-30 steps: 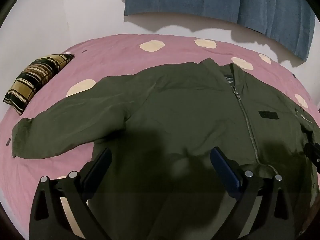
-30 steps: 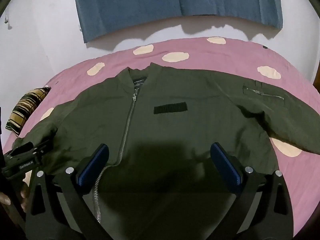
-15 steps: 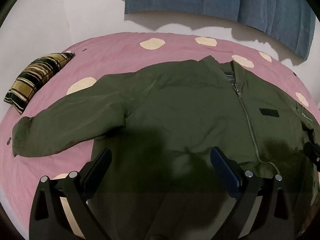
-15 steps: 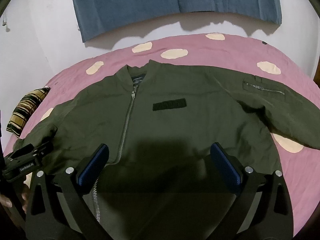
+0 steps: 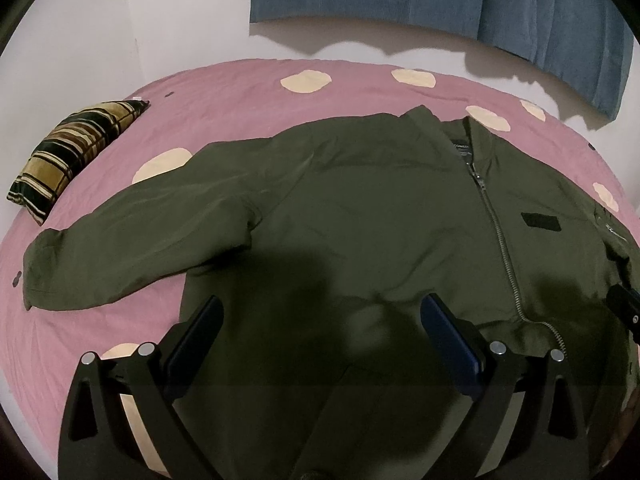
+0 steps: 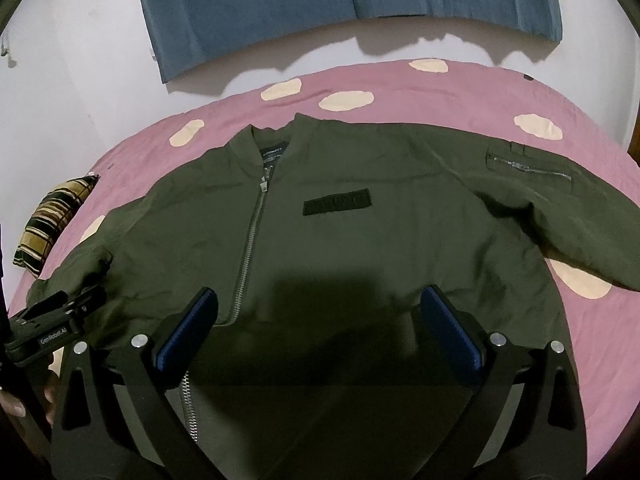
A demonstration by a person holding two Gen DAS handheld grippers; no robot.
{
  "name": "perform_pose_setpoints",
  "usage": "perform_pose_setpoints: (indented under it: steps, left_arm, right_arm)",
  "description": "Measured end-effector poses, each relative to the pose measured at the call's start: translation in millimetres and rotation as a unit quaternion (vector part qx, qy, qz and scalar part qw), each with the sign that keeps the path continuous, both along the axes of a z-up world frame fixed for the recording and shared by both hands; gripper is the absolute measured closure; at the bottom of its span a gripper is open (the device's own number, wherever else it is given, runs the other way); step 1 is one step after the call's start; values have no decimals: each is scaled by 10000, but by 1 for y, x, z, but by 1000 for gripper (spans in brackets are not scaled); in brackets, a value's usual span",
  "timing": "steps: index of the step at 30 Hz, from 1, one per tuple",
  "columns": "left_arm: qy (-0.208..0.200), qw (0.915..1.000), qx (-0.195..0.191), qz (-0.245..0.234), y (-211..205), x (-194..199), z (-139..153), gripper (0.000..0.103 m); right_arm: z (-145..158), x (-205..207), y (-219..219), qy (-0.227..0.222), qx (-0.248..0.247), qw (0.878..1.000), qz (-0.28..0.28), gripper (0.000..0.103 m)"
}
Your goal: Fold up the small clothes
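Note:
An olive green zip jacket (image 5: 360,216) lies spread flat, front up, on the pink bed, with both sleeves out to the sides; it also shows in the right wrist view (image 6: 360,240). My left gripper (image 5: 320,332) is open and empty, hovering above the jacket's lower left part. My right gripper (image 6: 318,320) is open and empty above the lower front, just right of the zipper (image 6: 250,248). The left sleeve (image 5: 120,248) reaches left. The right sleeve (image 6: 560,204) with its zip pocket reaches right.
The bed has a pink cover with cream spots (image 5: 240,96). A striped yellow and black pillow (image 5: 72,152) lies at its left edge. A blue curtain (image 6: 340,4) hangs on the white wall behind. The left gripper's body (image 6: 52,324) shows at the right wrist view's left edge.
Both grippers have drawn back and risen slightly, so the jacket sits a little farther away in both views. The jacket has not moved.

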State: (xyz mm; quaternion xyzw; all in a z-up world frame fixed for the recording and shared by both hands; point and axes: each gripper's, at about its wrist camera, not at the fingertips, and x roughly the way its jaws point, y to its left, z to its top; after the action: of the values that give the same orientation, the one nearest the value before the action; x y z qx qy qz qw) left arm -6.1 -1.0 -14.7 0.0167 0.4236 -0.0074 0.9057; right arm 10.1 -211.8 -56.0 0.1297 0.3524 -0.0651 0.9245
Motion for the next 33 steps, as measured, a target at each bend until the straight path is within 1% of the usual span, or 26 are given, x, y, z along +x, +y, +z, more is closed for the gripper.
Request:
perform_pose_setpoints:
  steps: [33]
  left_arm:
    - [83,9999,6,-57,0,-3,4,5]
  right_arm:
    - [-2,1,-2,93,77,9999,-30,2]
